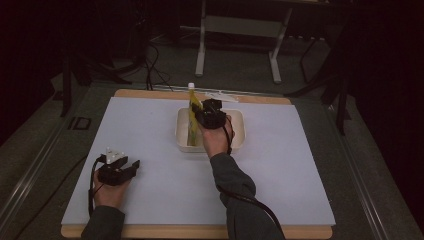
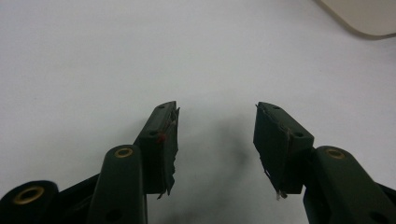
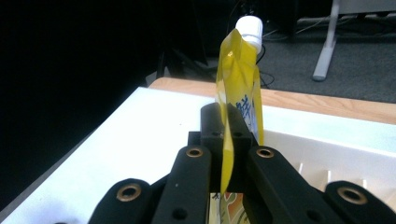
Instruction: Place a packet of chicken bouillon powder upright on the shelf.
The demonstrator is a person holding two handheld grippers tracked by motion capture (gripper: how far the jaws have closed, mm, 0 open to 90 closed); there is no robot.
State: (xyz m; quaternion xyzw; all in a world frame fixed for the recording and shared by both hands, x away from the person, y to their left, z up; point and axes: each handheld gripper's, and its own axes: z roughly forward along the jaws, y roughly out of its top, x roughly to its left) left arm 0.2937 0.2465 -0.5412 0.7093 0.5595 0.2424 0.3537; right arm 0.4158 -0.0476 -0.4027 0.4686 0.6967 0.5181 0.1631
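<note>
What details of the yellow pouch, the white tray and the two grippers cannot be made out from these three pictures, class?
- Yellow pouch, right gripper view: its lower part is hidden behind the right gripper; the blue print is too blurred to read.
- White tray, high view: much of its inside is hidden by the hand and pouch.
- White tray, left gripper view: cut off by the top edge, a corner visible.
- Left gripper, high view: too small and dark for its pads.
</note>
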